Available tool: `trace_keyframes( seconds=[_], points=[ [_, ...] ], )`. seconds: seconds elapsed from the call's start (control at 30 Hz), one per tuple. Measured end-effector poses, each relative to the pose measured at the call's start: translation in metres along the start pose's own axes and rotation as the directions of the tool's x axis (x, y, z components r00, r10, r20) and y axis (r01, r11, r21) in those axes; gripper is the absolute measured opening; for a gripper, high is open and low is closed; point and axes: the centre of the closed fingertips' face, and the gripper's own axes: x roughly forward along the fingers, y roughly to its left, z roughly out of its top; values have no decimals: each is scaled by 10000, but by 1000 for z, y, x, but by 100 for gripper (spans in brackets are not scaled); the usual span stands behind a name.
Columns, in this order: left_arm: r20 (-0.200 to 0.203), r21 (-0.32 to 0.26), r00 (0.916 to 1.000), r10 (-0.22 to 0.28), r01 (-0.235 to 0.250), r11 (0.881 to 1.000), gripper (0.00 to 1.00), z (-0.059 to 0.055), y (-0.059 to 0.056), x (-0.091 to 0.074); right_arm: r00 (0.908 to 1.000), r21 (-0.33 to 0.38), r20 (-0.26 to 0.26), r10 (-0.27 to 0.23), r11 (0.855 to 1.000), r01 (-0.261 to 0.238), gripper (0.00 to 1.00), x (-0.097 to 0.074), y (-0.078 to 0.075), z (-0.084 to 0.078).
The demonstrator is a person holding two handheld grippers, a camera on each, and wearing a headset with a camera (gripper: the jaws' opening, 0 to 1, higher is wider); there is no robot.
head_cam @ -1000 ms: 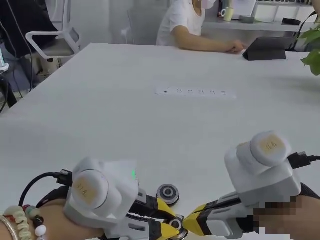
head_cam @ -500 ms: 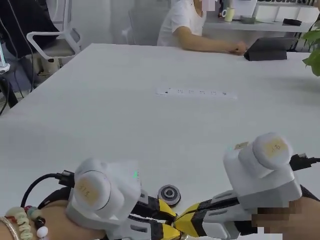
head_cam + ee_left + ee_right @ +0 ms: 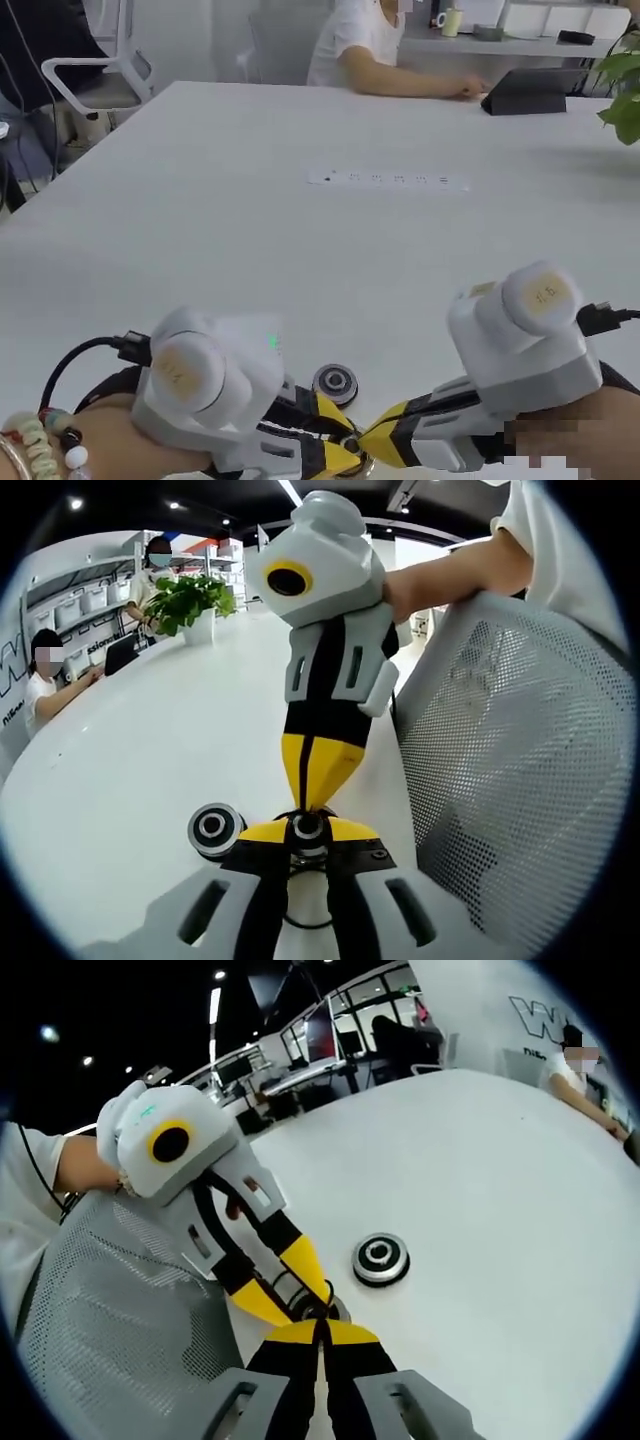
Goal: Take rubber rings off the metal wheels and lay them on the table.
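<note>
**Both tips on one wheel**

My left gripper (image 3: 338, 447) is clamped on a metal wheel (image 3: 307, 826). A second wheel (image 3: 335, 383) lies on the table (image 3: 300, 250) just beside it. My right gripper (image 3: 320, 1330) is pinched closed, tips touching the clamped wheel's rim.

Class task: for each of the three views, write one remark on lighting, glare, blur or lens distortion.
Head view: even light, faint shadows on the white table. Left gripper view: fisheye bulges the mesh chair back; ceiling lights glare. Right gripper view: fisheye curves the table edge; the loose wheel is sharp.
</note>
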Motion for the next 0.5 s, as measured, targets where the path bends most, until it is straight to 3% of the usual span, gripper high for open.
trace_keyframes(
  seconds=[0.13, 0.5],
  points=[
    [-250, 393, 9996, -145, 155, 9991, 10, -1, -1, -4, 9998, 231, 167, 67, 9997, -71, 0, -2, 1, 4],
    [-51, 143, 9999, -99, 100, 9998, 23, 5, 5, -24, 9988, 574, 403, -280, 9980, 256, 0, -6, -3, 10]
  ],
)
